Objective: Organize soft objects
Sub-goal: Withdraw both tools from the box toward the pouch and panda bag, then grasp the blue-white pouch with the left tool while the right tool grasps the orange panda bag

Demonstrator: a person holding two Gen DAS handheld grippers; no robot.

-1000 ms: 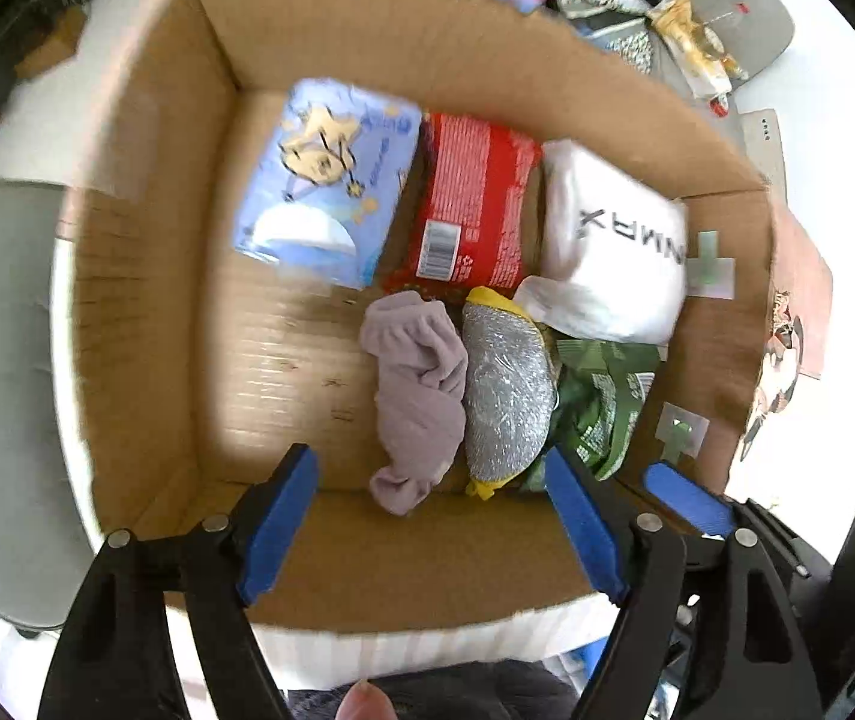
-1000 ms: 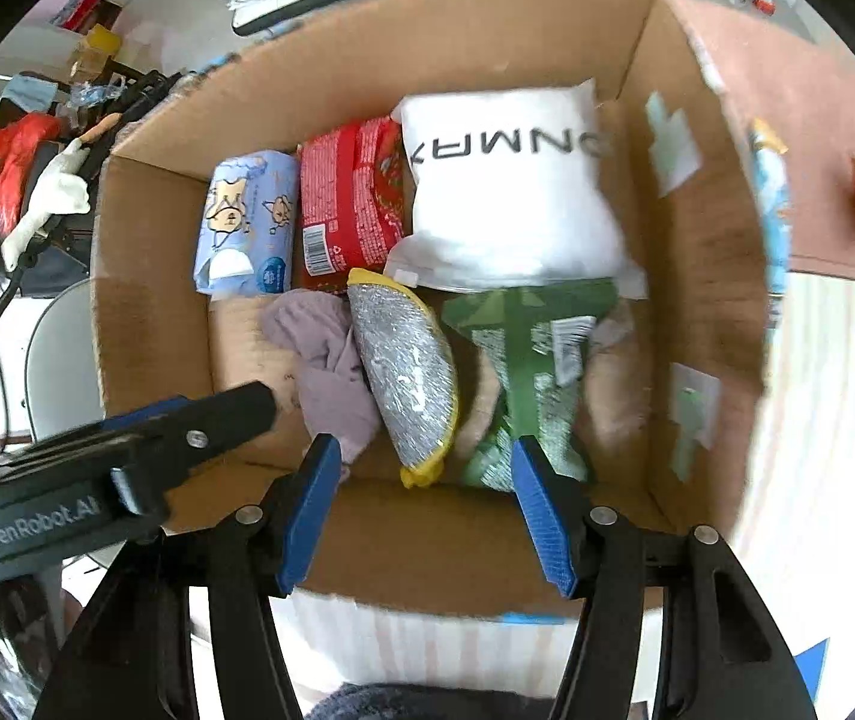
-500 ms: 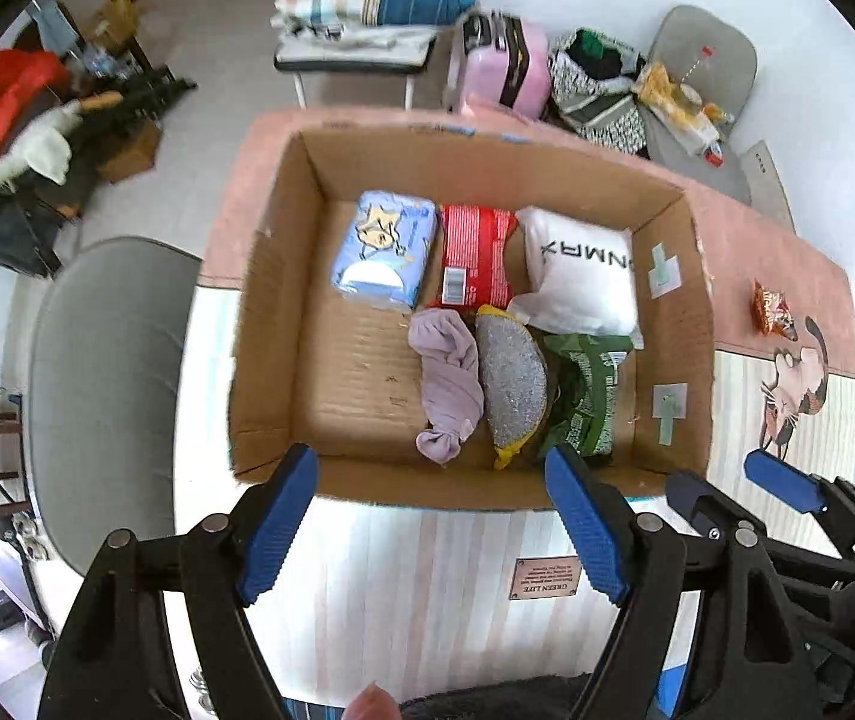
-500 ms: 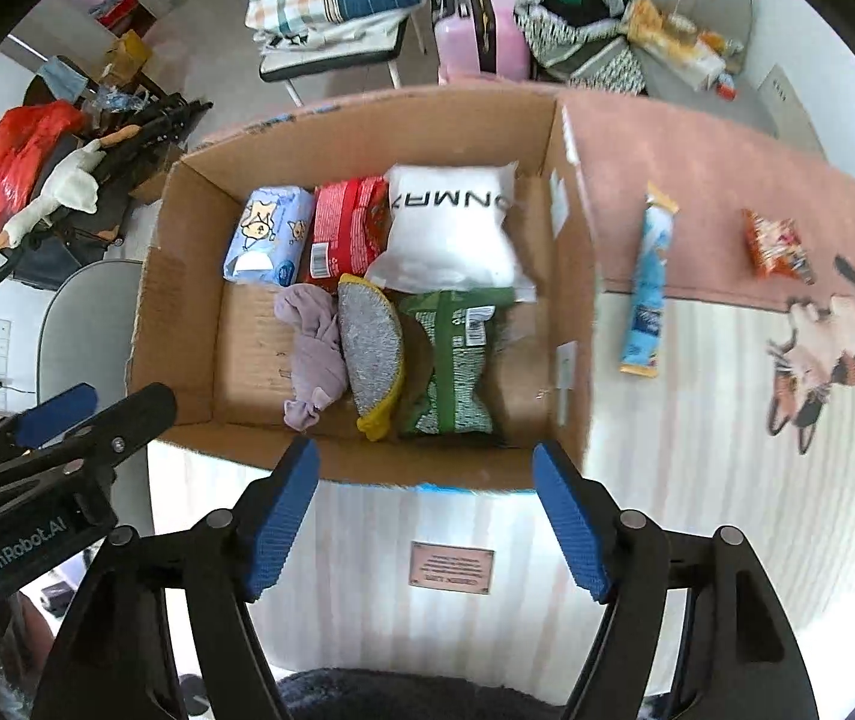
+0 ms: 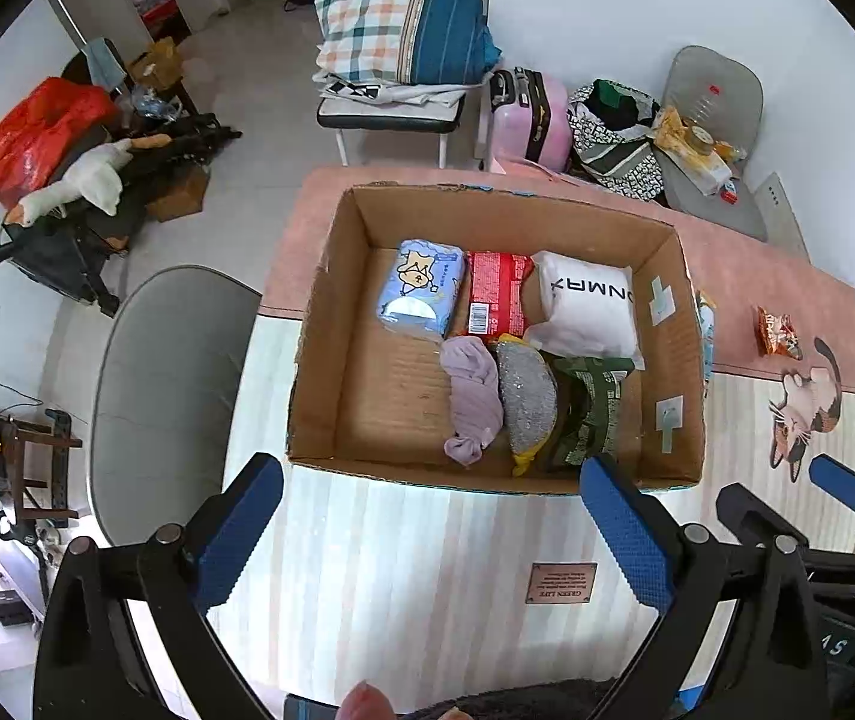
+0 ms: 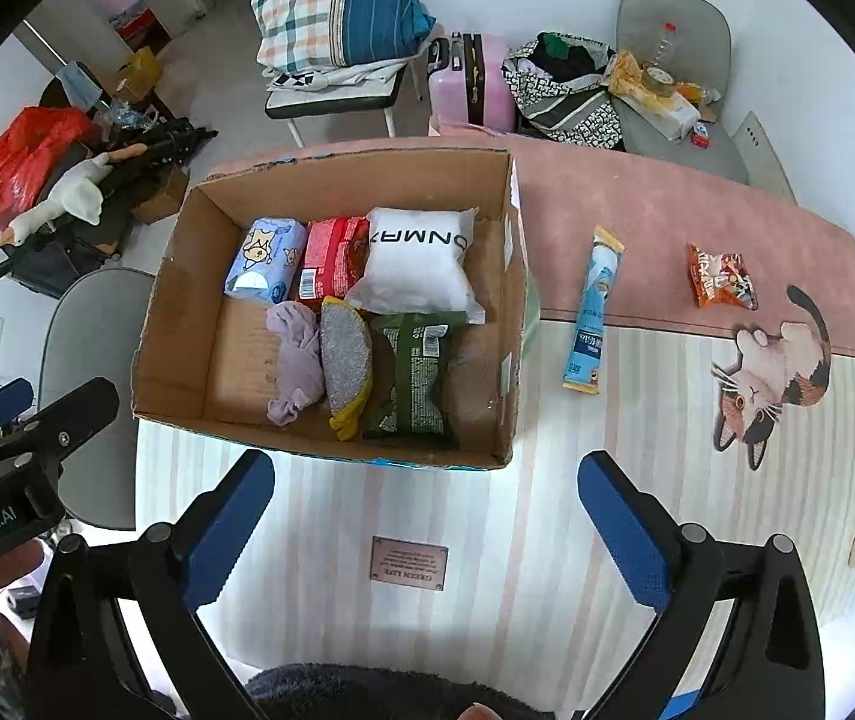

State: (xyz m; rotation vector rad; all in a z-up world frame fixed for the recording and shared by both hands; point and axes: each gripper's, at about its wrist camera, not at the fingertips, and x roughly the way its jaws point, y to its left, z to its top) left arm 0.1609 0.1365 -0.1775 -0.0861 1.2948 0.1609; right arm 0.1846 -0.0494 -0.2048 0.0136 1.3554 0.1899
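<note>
The cardboard box (image 6: 331,420) stands on a table covered with a striped and pink cloth (image 6: 487,540). Both grippers hang above the cloth on the near side of the box, each released with its blue pads spread wide and nothing between them: the left gripper (image 5: 427,534) faces the box's near wall, and the right gripper (image 6: 427,522) sits off the box's near right corner.

Inside the box, along its far wall, lie a light blue tissue pack (image 6: 262,267), a red packet (image 6: 328,264) and a white pillow pack (image 6: 421,267), side by side and touching. In front of them, toward the near wall, lie a bunched lilac cloth (image 6: 295,360), a grey sponge with a yellow edge (image 6: 344,363) and a green packet (image 6: 412,381), also pressed together. The left part of the box floor is bare cardboard.

Outside the box, to its right on the cloth, lies a long blue sachet (image 6: 592,312), and further right an orange snack packet (image 6: 721,276) near a printed cat (image 6: 769,372)
</note>
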